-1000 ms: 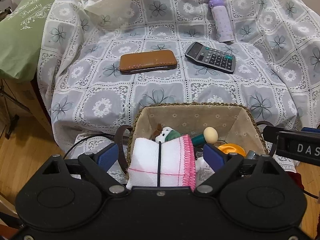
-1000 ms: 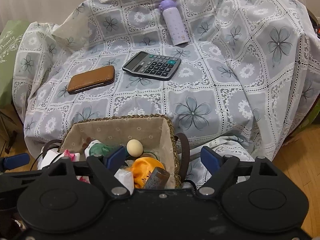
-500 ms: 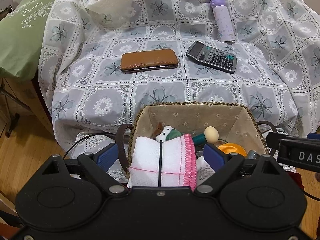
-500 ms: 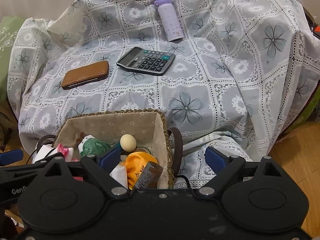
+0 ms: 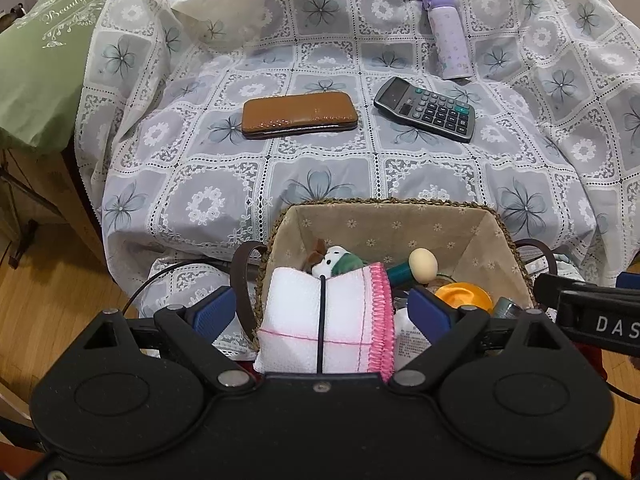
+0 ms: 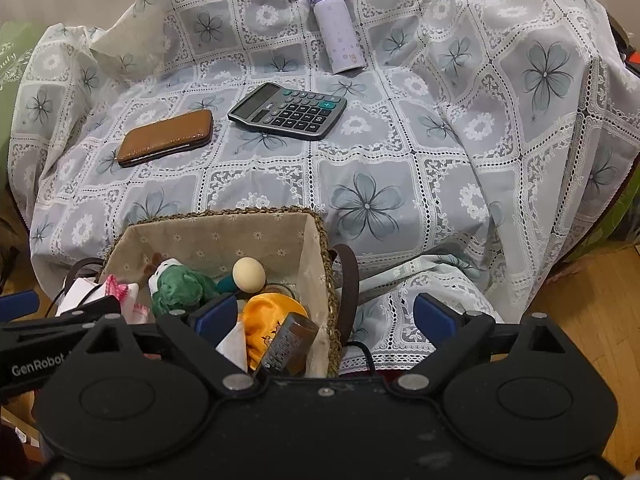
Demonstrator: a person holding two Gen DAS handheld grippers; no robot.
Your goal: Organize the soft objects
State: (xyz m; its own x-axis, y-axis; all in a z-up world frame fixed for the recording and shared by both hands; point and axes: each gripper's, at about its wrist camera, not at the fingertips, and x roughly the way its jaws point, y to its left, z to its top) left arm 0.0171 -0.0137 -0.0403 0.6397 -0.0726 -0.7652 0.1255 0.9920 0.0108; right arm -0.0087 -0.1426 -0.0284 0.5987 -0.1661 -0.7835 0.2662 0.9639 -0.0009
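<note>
We hover both grippers over a woven basket (image 5: pixel 496 216) at the edge of a lace-covered seat: left gripper (image 5: pixel 320 312) spread wide around a folded white towel (image 5: pixel 320 320) with pink trim, its fingers apart from the cloth, right gripper (image 6: pixel 326 316) spread and holding nothing. The towel, a green plush toy (image 6: pixel 180 286) and an orange pouch (image 6: pixel 264 312) lie in the basket; a brown case (image 5: pixel 298 114), calculator (image 5: pixel 426 108) and purple bottle (image 5: pixel 448 40) rest on the cloth. Whether soft items are coming out or going in, we cannot tell.
</note>
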